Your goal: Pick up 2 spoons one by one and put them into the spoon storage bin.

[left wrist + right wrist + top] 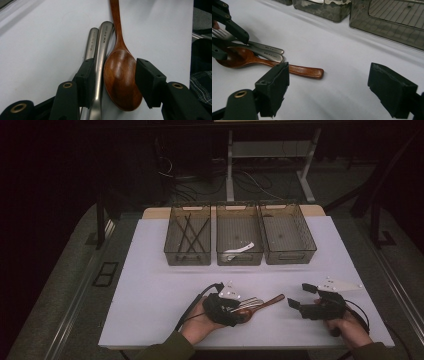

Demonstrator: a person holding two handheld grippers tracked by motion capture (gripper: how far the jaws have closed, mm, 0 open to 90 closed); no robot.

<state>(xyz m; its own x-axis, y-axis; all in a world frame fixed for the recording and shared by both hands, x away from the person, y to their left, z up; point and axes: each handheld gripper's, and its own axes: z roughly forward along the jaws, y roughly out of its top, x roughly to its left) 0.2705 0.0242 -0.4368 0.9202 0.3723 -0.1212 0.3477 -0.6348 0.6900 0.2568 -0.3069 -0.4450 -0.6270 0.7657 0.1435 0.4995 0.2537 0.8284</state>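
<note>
Left tongs (pixel 113 82) spread around wooden spoon (pixel 121 80) bowl and one metal handle (pixel 100 70), handle engraving unreadable, right tongs (pixel 337 87) released above bare bench (pixel 342 57), high view adds three bins (pixel 239 240)

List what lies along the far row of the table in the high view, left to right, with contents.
Left bin holding dark sticks → middle bin holding a white utensil → right bin, nothing visible inside.
</note>
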